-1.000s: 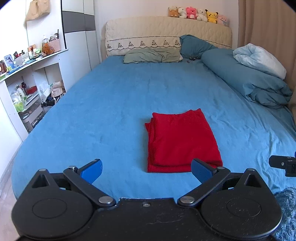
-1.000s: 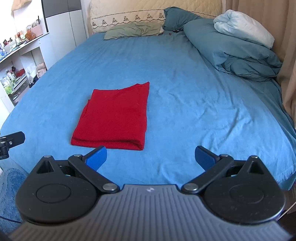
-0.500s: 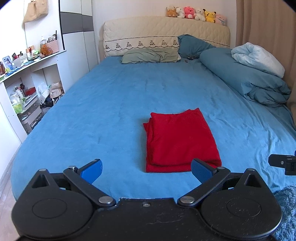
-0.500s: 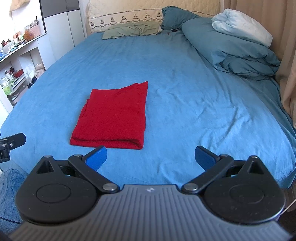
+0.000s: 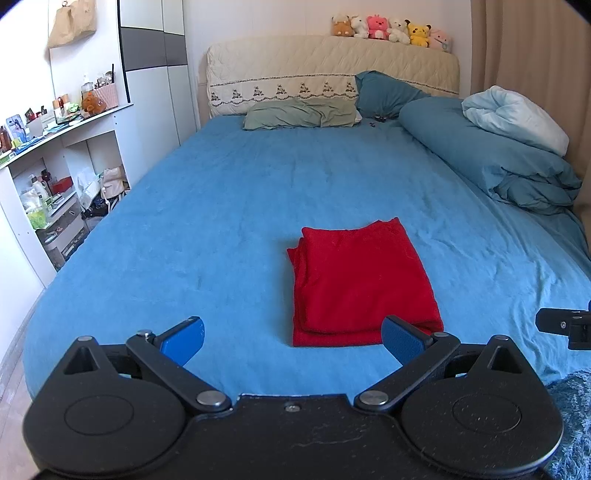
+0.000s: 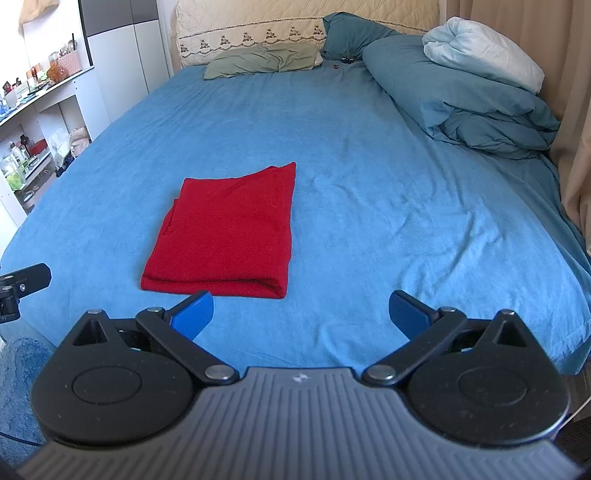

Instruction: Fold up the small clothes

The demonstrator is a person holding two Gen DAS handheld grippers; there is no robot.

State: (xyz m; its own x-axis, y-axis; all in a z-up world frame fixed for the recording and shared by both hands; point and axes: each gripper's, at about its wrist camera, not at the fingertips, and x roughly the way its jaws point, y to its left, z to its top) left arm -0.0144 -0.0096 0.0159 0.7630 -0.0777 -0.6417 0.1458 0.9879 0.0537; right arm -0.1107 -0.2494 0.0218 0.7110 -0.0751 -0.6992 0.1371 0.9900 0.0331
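A wide bed point(image 5: 229, 206) in a blue sheet fills the room, with a quilted headboard point(image 5: 332, 70) carrying a row of plush toys point(image 5: 391, 27) at its far end, a bundled duvet point(image 5: 491, 155) along its right side and cluttered white shelves point(image 5: 55, 158) off its left side; labels there are too small to read. The red garment point(image 5: 362, 280), folded into a flat rectangle, lies on the bed near its foot. Left gripper point(image 5: 291, 334) and right gripper point(image 6: 301, 312) hover at the bed's foot edge, jaws spread wide and empty, clear of the garment.
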